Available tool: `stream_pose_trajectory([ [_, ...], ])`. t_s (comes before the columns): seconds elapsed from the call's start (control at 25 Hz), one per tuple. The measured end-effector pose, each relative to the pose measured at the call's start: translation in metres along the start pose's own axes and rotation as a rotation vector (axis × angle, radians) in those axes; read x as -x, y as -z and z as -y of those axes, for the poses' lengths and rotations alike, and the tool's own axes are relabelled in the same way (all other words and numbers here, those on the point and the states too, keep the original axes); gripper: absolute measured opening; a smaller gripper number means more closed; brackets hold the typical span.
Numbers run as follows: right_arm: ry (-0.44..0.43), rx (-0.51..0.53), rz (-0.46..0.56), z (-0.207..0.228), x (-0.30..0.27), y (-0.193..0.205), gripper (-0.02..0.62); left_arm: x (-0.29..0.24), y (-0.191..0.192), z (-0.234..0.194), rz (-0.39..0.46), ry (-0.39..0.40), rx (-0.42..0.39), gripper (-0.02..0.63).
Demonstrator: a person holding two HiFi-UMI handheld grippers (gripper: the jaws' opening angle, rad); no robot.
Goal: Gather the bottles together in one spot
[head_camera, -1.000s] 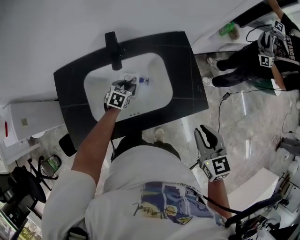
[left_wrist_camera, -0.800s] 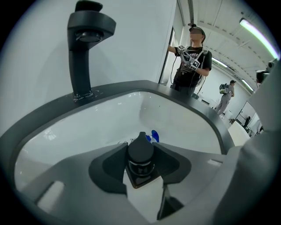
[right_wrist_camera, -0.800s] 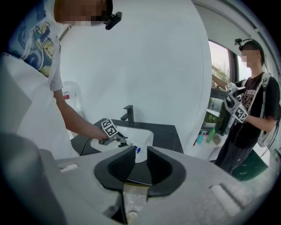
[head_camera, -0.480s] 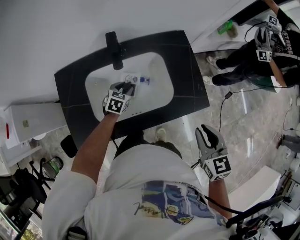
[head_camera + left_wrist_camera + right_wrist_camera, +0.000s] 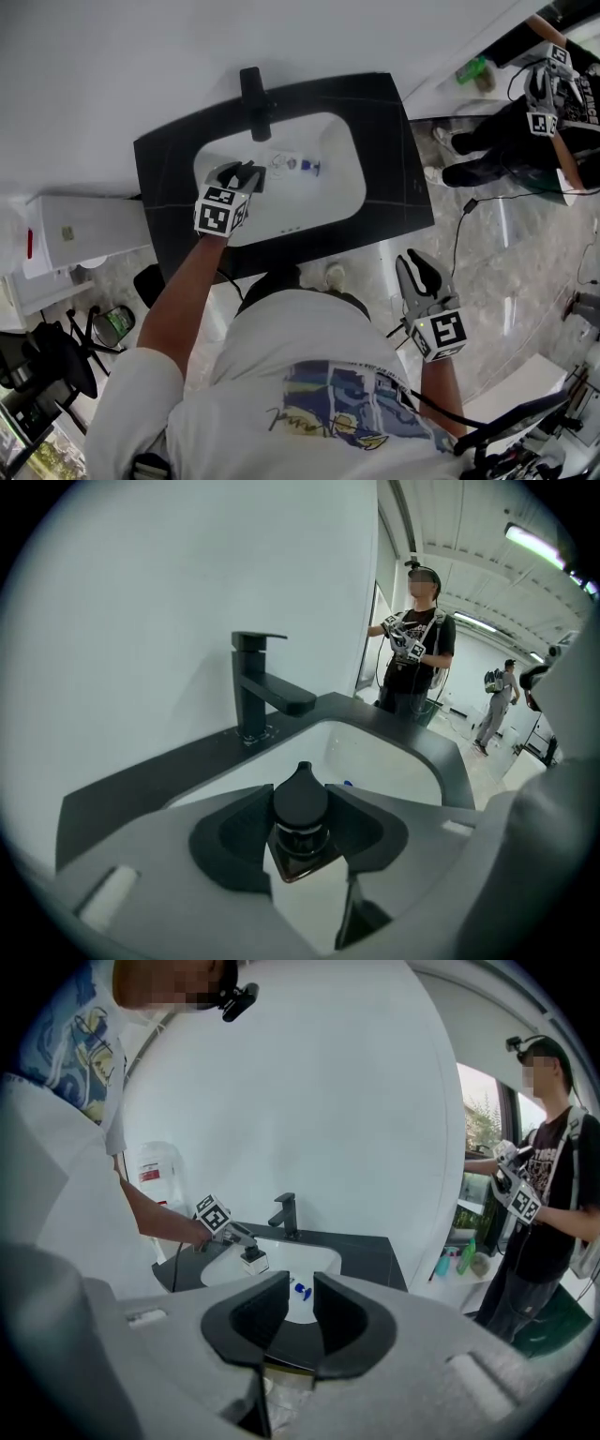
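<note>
Here we look steeply down on a person standing at a black counter [image 5: 398,178] with a white sink [image 5: 345,192] set into it and a black faucet [image 5: 255,101] at its back edge. The left gripper [image 5: 242,176] reaches out over the left part of the basin. In the left gripper view we see its jaws clamped on a small bottle with a black cap [image 5: 300,806], the pads pressing on the neck just under the cap. The right gripper view shows this bottle hanging upright above the basin, clear of the sink floor, with a pale body below the dark cap.

A second small bottle with a blue cap [image 5: 300,165] lies on its side on the floor of the basin, near the faucet and just to the right of the held one; the two do not touch.

The right gripper [image 5: 415,272] hangs low at the person's right side, well apart from the counter. In the right gripper view its jaws stand slightly apart with nothing between them, and we see the sink far off through the gap.

At the far right, another person [image 5: 553,103] stands beside a white ledge that carries a green bottle [image 5: 472,69].
</note>
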State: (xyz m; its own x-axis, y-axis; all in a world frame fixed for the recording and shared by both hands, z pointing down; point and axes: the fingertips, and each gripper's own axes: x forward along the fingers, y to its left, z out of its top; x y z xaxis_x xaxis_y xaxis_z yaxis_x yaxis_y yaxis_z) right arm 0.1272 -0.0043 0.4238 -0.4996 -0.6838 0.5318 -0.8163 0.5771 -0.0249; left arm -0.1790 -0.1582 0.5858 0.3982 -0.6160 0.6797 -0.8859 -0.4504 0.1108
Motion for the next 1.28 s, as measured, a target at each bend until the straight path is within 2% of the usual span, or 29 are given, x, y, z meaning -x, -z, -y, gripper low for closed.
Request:
stream_pose_trajectory([
  [0.24, -0.021, -0.001, 0.019, -0.002, -0.01, -0.002, 0.077, 0.026, -0.03, -0.043, 0.036, -0.083, 0.021, 0.175],
  [0.48, -0.016, -0.009, 0.02, -0.003, -0.012, -0.001, 0.077, 0.029, -0.065, -0.084, 0.068, -0.148, 0.036, 0.175],
  [0.76, 0.018, -0.02, -0.001, 0.001, -0.008, 0.0, 0.077, 0.01, -0.1, -0.122, 0.1, -0.204, 0.064, 0.175],
  [1.28, 0.093, -0.074, -0.077, 0.007, 0.01, 0.017, 0.077, -0.027, -0.125, -0.165, 0.101, -0.29, 0.131, 0.175],
])
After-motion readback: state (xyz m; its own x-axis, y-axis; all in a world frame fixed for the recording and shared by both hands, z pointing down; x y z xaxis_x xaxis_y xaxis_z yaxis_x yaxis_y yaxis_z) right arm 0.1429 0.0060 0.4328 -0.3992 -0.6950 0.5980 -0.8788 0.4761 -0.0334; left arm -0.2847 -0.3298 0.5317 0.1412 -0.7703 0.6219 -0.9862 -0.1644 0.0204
